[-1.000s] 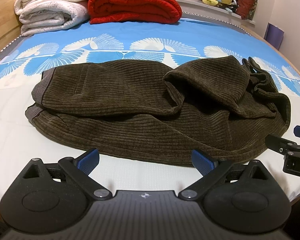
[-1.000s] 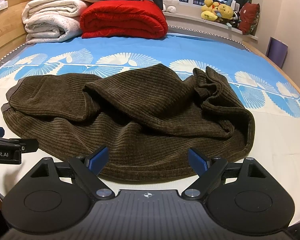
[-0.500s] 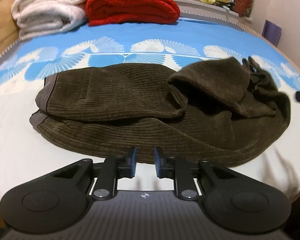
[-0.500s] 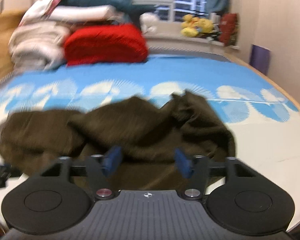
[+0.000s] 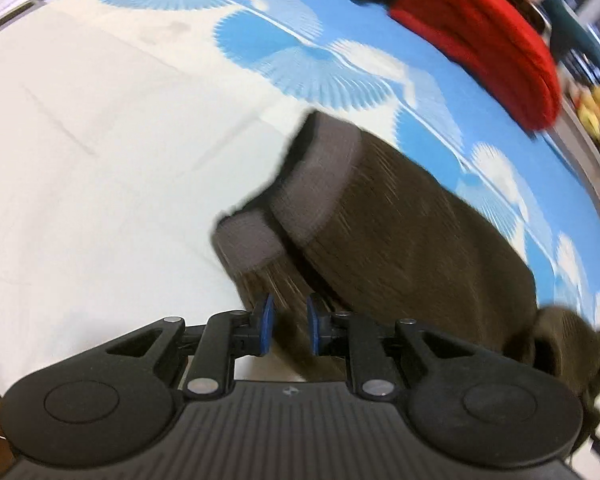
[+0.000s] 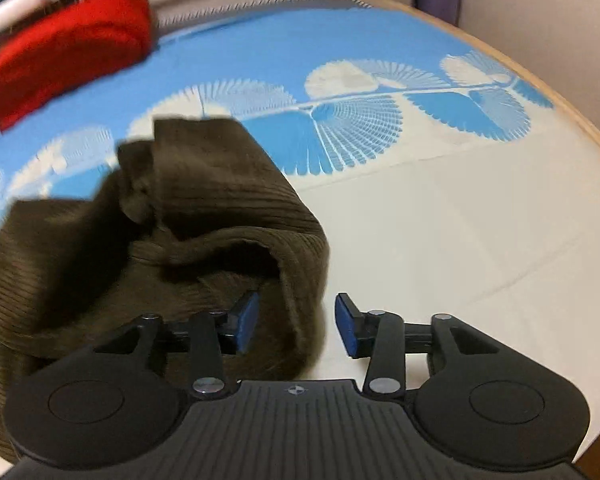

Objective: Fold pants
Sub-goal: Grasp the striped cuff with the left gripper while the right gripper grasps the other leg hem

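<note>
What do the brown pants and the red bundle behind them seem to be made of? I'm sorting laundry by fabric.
The brown pants look like soft, matte corduroy or ribbed knit: fine parallel ridges run across them. Their grey cuffs look like smoother, stretchy knit. The red bundle seems a thick, plush folded blanket, though blur hides its weave.

Each view was taken from a wrist, angled steeply down and close over the bed [image 5: 100, 160] — the brown pants [image 5: 420, 232] [image 6: 204, 208] were shared.
</note>
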The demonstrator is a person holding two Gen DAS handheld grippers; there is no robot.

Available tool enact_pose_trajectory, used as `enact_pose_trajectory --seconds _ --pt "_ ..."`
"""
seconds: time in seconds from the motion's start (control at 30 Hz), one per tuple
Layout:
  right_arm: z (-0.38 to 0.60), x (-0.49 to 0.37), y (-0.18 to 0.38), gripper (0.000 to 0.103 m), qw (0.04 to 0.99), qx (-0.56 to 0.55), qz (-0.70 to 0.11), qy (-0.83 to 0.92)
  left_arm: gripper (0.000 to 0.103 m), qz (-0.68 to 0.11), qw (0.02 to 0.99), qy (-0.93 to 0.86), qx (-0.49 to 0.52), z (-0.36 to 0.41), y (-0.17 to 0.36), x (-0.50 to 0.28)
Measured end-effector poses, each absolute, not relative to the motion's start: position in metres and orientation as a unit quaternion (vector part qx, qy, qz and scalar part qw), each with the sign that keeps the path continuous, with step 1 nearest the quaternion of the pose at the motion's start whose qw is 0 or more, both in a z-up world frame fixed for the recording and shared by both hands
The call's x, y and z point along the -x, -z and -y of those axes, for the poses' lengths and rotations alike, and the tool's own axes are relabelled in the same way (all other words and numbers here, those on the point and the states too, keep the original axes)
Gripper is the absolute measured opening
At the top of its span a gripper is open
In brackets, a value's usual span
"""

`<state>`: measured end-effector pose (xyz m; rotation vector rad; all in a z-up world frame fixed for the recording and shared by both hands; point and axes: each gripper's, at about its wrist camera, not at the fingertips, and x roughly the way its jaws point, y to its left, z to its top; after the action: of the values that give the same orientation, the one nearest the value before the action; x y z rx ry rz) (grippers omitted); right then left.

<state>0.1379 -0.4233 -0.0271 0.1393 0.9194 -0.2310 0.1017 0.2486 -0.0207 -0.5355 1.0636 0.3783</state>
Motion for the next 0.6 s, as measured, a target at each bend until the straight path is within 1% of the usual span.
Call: enact_pose_trajectory --seconds 0.03,0.07,0.17,0.23,0.33,0.43,0.47,0.5,0.53,0.57,0.6 --pt "0.423 -0.145 0.034 0.052 0.886 -0.050 -0.447 0.113 0.032 -0.486 0.815 -0.182 0.256 -0.259 0.021 -0.105" --pt "0.422 -0.150 0.039 0.055 0.884 -0.037 -0.451 0.114 0.033 -0.496 0.807 -0.193 0.256 -0.263 0.023 -0.108" --pt "0.426 -0.166 0.056 0.056 0.869 -0.035 -0.482 0.107 0.037 -0.507 0.789 -0.207 0.279 -0.275 0.035 -0.118" --pt "0.428 -0.177 0.065 0.056 0.862 -0.036 -0.495 0.106 0.046 -0.511 0.782 -0.206 0.290 -0.278 0.044 -0.125" --pt "0.425 -0.186 0.070 0.055 0.858 -0.026 -0.502 0.108 0.049 -0.528 0.774 -0.198 0.288 -0.274 0.056 -0.140" --pt "0.422 -0.196 0.072 0.049 0.852 -0.022 -0.511 0.112 0.049 -0.544 0.773 -0.207 0.252 -0.264 0.058 -0.151" --pt "0.421 -0.199 0.071 0.035 0.852 -0.024 -0.511 0.114 0.048 -0.549 0.772 -0.209 0.242 -0.261 0.058 -0.155" --pt "0.421 -0.201 0.070 0.012 0.851 -0.028 -0.511 0.116 0.036 -0.553 0.772 -0.209 0.234 -0.258 0.057 -0.157" --pt "0.421 -0.203 0.067 0.010 0.850 -0.033 -0.512 0.122 0.020 -0.554 0.772 -0.205 0.234 -0.257 0.056 -0.159" --pt "0.422 -0.205 0.064 0.009 0.851 -0.040 -0.507 0.130 0.014 -0.550 0.774 -0.202 0.240 -0.259 0.053 -0.161" --pt "0.424 -0.207 0.058 0.008 0.855 -0.057 -0.497 0.134 0.011 -0.536 0.781 -0.199 0.252 -0.262 0.044 -0.160"
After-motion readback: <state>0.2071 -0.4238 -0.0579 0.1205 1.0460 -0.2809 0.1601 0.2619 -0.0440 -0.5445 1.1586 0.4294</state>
